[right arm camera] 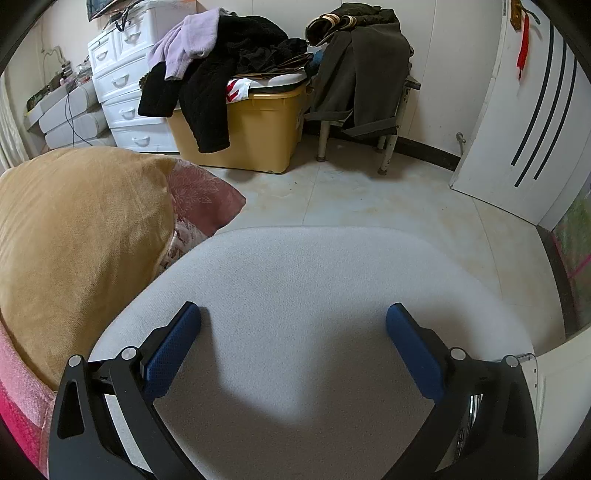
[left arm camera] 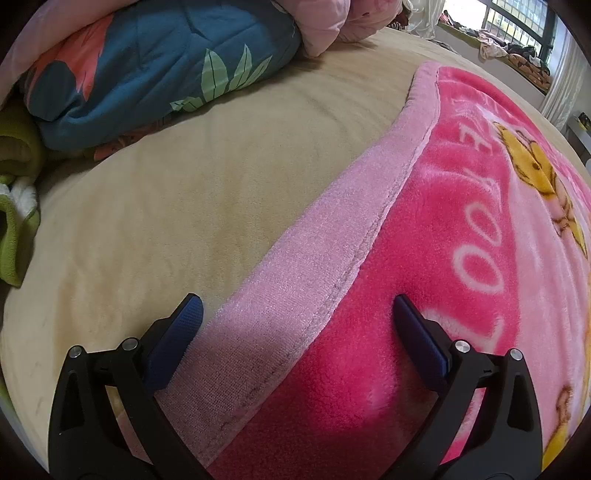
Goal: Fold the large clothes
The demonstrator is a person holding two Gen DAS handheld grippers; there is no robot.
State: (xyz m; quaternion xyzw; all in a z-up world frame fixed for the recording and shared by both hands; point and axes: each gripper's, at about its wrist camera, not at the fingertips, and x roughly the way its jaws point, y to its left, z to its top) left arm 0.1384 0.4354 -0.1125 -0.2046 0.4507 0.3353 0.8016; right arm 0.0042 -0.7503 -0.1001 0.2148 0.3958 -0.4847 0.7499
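Your left gripper point(left arm camera: 295, 314) hangs with its jaws spread wide and nothing between them. The blue pads point(left arm camera: 177, 339) straddle the near edge of a pink fleece blanket point(left arm camera: 424, 258): one pad sits over the pale pink border band point(left arm camera: 295, 266), the other over the bright pink field. Whether the pads touch the fabric or hover just above it is hard to judge through the fisheye lens.

The blanket lies spread on a tan bedsheet point(left arm camera: 166, 221), its border running diagonally away from you toward the far corner. White lettering and a yellow cartoon bear point(left arm camera: 532, 162) show on its face. The visible part lies flat and smooth, with no crease or doubled layer in sight. Beyond it, at the head of the bed, sit a bundled teal quilt with leaf print point(left arm camera: 147, 66) and a pink pillow point(left arm camera: 332, 26). A green fleece item point(left arm camera: 14, 229) lies at the left edge.

Your right gripper point(right arm camera: 293, 321) is likewise released, jaws wide apart and empty. It points away from the bed, over a pale grey surface point(right arm camera: 314, 280), perhaps a mat or seat. The tan bed corner point(right arm camera: 74, 229) is beside it on the left, and a sliver of the pink blanket shows at the lower left. Further off stand a yellow storage bin point(right arm camera: 251, 129) heaped with dark clothes, white drawers point(right arm camera: 122, 85) and a chair draped with a coat point(right arm camera: 365, 74).

Judging from this, folding has not started or stands between folds. A grasp on the near edge is left, with your right gripper brought back.
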